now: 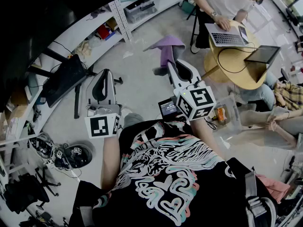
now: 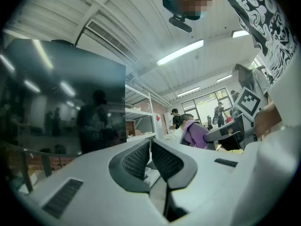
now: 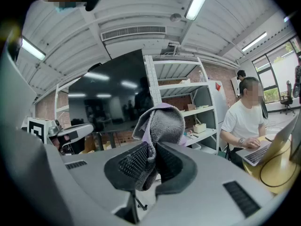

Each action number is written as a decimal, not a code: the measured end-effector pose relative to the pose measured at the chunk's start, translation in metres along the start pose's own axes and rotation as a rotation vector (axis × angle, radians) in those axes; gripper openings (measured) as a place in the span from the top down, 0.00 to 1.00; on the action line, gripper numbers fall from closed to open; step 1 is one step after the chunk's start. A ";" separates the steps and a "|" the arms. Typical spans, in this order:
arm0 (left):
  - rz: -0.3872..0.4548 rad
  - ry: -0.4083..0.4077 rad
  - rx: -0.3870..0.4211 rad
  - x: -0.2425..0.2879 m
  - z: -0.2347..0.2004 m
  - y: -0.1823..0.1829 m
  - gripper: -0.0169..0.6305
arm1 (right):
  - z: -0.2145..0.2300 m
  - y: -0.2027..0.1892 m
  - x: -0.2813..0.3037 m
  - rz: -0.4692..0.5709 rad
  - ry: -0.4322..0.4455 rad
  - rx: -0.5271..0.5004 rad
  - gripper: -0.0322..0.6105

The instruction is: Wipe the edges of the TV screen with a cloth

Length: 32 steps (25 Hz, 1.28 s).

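A workshop room is seen from above and from two hand-held tools. The right gripper [image 3: 153, 157] is closed on a cloth [image 3: 160, 124], grey and purple, which is pinched between the jaws and bunched up above them. The left gripper [image 2: 150, 147] is held with its jaws almost together, and nothing is seen between them. The TV screen [image 3: 110, 95], large, dark and switched off, is stood beside a white shelf [image 3: 181, 86] and is reflecting the ceiling lights. Both grippers are held out in front of the person's body, and the cloth is well apart from the TV screen, touching none of its edges. At the right, a seated person [image 1: 222, 1] is shown working at a laptop [image 1: 226, 38] on a round table [image 1: 236, 67].

The cloth is judged to be picked up and ready. No wiping is under way. Whether any edge has been wiped cannot be told, as no marks or streaks are visible. The cloth has yet to be brought to the frame.
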<state>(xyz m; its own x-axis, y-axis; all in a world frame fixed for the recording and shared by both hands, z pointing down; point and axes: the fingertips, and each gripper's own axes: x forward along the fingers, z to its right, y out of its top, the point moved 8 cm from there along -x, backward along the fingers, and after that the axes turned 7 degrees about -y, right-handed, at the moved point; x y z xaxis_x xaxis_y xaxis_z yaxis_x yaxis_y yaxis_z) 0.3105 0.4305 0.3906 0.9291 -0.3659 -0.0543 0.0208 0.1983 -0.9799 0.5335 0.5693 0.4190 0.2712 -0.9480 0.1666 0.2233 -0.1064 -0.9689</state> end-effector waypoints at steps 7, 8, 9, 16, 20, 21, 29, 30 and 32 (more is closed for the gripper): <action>0.006 0.029 0.000 -0.002 0.000 -0.001 0.93 | 0.001 -0.004 0.001 -0.005 0.018 -0.010 0.84; 0.006 0.031 0.000 -0.003 0.000 -0.001 0.93 | 0.001 -0.004 0.001 -0.003 0.020 -0.013 0.84; 0.005 0.033 0.000 -0.003 0.000 -0.001 0.93 | 0.000 -0.004 0.000 -0.001 0.022 -0.016 0.84; 0.001 0.054 -0.018 -0.007 0.000 0.001 0.93 | -0.007 -0.006 0.000 -0.019 0.034 -0.069 0.84; -0.017 0.078 -0.009 -0.011 -0.001 0.002 0.93 | -0.006 -0.010 0.002 -0.046 0.054 -0.073 0.84; -0.017 0.091 -0.016 -0.012 -0.002 0.003 0.93 | -0.006 -0.010 0.003 -0.052 0.058 -0.074 0.84; -0.067 0.155 -0.017 -0.013 -0.026 -0.011 0.93 | -0.014 -0.011 0.031 -0.087 0.067 -0.091 0.84; -0.066 0.159 -0.024 -0.010 -0.030 -0.013 0.93 | -0.015 -0.010 0.037 -0.086 0.064 -0.092 0.84; -0.059 0.165 -0.043 -0.004 -0.040 -0.016 0.93 | -0.017 -0.010 0.051 -0.089 0.061 -0.098 0.84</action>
<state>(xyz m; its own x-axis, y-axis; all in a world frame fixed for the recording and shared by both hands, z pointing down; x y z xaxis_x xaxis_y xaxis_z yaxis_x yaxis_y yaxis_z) 0.2917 0.3926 0.3987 0.8533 -0.5209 -0.0240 0.0540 0.1340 -0.9895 0.5291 0.5173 0.4335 0.1962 -0.9498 0.2439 0.1505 -0.2166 -0.9646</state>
